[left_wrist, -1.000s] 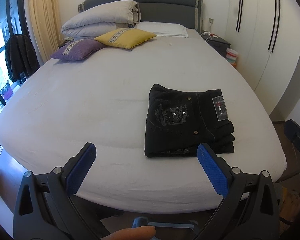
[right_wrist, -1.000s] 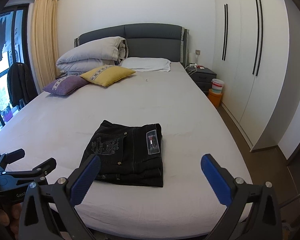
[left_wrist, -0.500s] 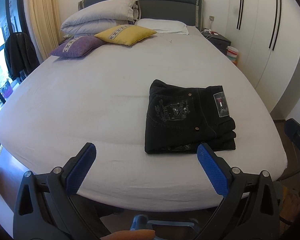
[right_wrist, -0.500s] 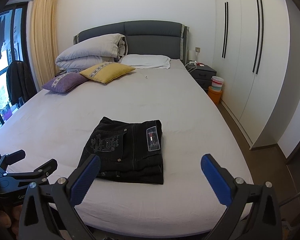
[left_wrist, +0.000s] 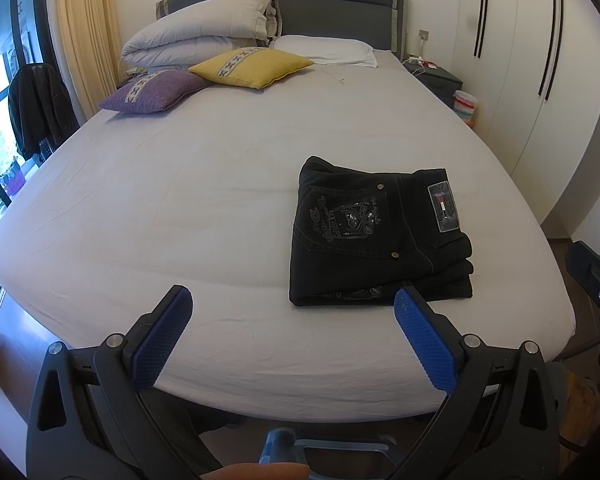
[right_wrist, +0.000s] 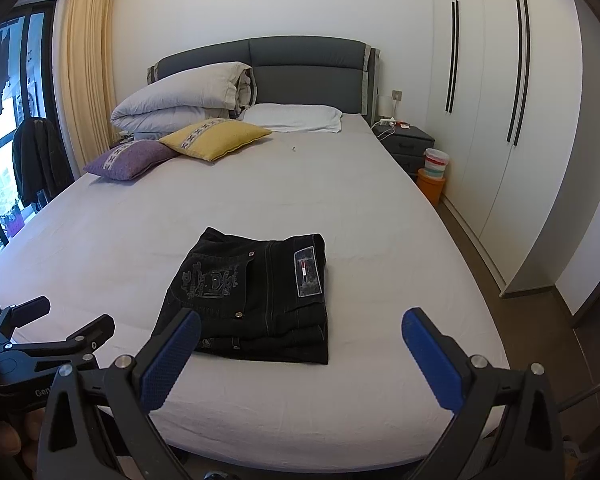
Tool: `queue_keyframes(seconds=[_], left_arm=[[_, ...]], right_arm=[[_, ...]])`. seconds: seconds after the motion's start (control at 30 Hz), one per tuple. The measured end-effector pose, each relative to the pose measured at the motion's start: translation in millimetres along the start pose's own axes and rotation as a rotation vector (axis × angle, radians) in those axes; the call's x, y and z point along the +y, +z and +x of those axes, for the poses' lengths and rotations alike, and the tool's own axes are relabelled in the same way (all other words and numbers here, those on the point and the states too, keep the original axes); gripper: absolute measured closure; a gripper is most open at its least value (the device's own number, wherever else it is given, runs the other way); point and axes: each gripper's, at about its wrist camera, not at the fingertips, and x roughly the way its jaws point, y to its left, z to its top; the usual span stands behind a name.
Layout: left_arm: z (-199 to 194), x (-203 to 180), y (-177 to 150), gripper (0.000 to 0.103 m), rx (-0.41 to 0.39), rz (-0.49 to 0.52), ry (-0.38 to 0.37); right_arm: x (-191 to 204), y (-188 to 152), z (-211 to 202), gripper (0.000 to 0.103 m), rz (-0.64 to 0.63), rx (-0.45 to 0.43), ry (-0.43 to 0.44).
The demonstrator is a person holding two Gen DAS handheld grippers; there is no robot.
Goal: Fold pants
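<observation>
Both grippers are held wide apart with nothing between them: the left gripper (left_wrist: 292, 312) and the right gripper (right_wrist: 300, 332) are kept off the foot of the bed (left_wrist: 160, 208). Black pants (left_wrist: 376, 236) are seen folded in a neat stack on the bed, near its foot edge, well apart from the yellow pillow (left_wrist: 252, 66).

Folded black pants (left_wrist: 378, 236) on bed (left_wrist: 180, 208)
</observation>
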Motion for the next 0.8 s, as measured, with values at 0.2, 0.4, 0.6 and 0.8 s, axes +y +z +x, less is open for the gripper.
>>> queue_keyframes(seconds=[0.2, 0.4, 0.6, 0.8], left_arm=[[1.5, 0.5, -1.7, 0.000, 0.004, -0.002, -0.003], [1.4, 0.4, -1.8, 0.000, 0.005, -0.002, -0.002], [1.5, 0.6, -2.4, 0.000, 0.005, -0.002, -0.002], [1.3, 0.3, -2.3, 0.000, 0.006, -0.003, -0.002]], right_arm=[[-0.1, -1.1, 1.8, 0.000, -0.002, 0.005, 0.002], [-0.2, -0.9, 1.8, 0.000, -0.003, 0.007, 0.003], [-1.6, -2.1, 4.0, 0.000, -0.007, 0.011, 0.008], [-0.8, -2.2, 3.3, 0.000, -0.006, 0.012, 0.007]])
